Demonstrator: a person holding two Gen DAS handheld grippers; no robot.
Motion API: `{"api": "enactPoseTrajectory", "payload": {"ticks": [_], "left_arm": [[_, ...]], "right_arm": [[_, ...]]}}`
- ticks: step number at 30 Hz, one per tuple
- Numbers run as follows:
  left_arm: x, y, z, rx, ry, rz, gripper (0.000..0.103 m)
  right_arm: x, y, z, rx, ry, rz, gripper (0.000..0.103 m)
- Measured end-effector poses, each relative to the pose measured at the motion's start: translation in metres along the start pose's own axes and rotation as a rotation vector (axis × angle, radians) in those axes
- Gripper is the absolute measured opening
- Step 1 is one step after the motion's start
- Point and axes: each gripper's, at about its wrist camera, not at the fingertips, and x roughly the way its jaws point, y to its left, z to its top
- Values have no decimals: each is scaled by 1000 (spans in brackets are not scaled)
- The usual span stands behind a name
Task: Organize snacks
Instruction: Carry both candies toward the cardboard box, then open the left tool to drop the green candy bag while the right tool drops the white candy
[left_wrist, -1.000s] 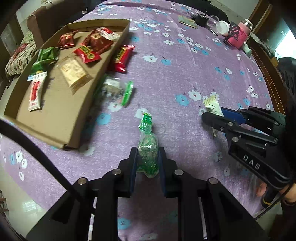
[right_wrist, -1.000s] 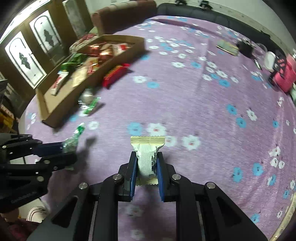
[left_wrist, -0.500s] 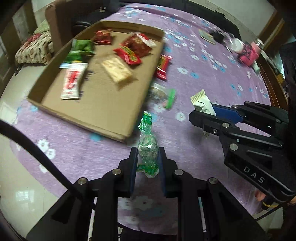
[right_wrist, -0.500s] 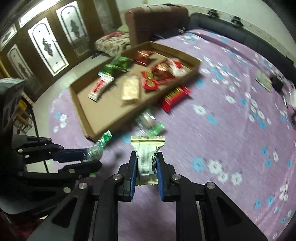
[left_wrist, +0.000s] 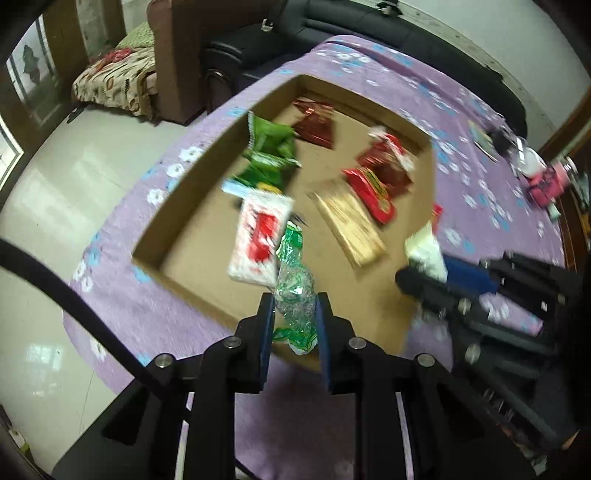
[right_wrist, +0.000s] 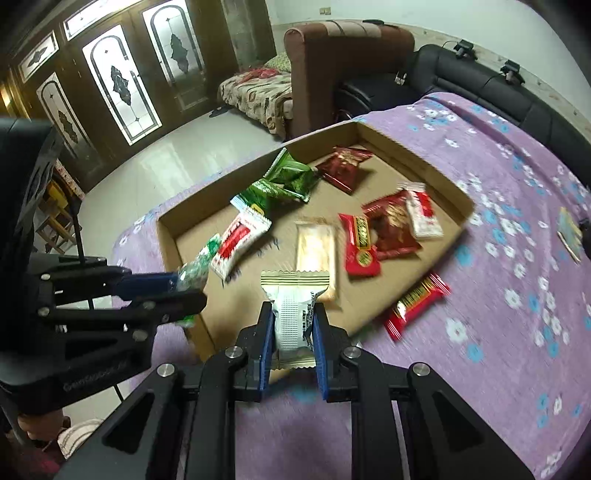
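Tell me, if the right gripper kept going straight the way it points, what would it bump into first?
Probably the pale yellow snack bar lying in the cardboard box. The right gripper, shut on a white snack packet, points down over the box's near edge, and that bar lies just beyond the packet's tip. Depth is hard to judge here.

Left hand-held gripper (left_wrist: 293, 321) clamped tight, tilted downward, right hand-held gripper (right_wrist: 293, 334) likewise, side by side
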Motion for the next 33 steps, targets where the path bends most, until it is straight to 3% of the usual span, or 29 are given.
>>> {"api": "enactPoseTrajectory", "payload": {"ticks": [7,23,25,28,33], "left_arm": [[28,9,26,-18,43,25,24],[42,-8,28,35,54,62,24],[43,-10,27,41,58,74,28],[42,-13,25,52,43,118,48],[40,-11,23,58,32,151,65]], "right_arm": [[33,7,7,-9,56,10,18],[47,-4,-3,12,107,-13,18],[48,-4,-3,10,111,-17,18],[49,-4,-3,15,118,-23,19],[49,-2,-5,10,121,-29,19]]}}
